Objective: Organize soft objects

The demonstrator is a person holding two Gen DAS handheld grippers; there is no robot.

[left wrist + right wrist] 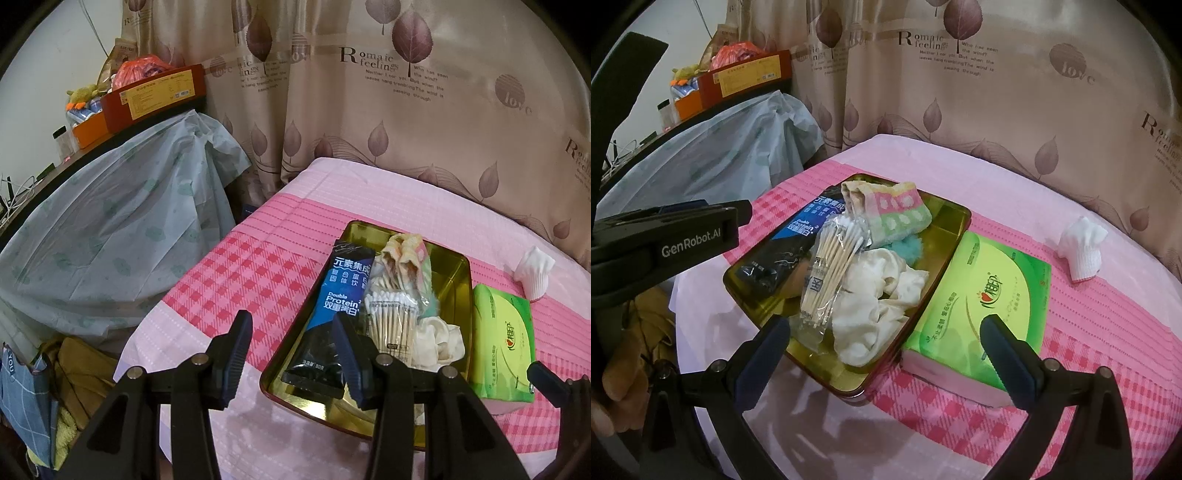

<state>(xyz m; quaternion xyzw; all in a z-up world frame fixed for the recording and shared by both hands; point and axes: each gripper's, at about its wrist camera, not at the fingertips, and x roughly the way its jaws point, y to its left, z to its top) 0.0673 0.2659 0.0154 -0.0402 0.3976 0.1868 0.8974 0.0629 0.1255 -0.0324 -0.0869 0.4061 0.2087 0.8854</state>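
Both grippers hover above the pink bedspread (1108,314). The right gripper (886,354) gapes wide and empty, the green tissue pack (982,306) dead ahead against the gold tin (849,384), long axis running near to far. The white sock (1080,253) lies far right, nearer this hand. The left gripper (291,354) sits half-open, holding nothing, over the tin's near left corner.

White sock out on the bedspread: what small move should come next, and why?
Probably bring the right hand-held gripper toward the white sock. It lies alone on the pink bedspread, beyond the tissue pack, while the other soft things already sit in the gold tin. Both grippers are open and hold nothing.
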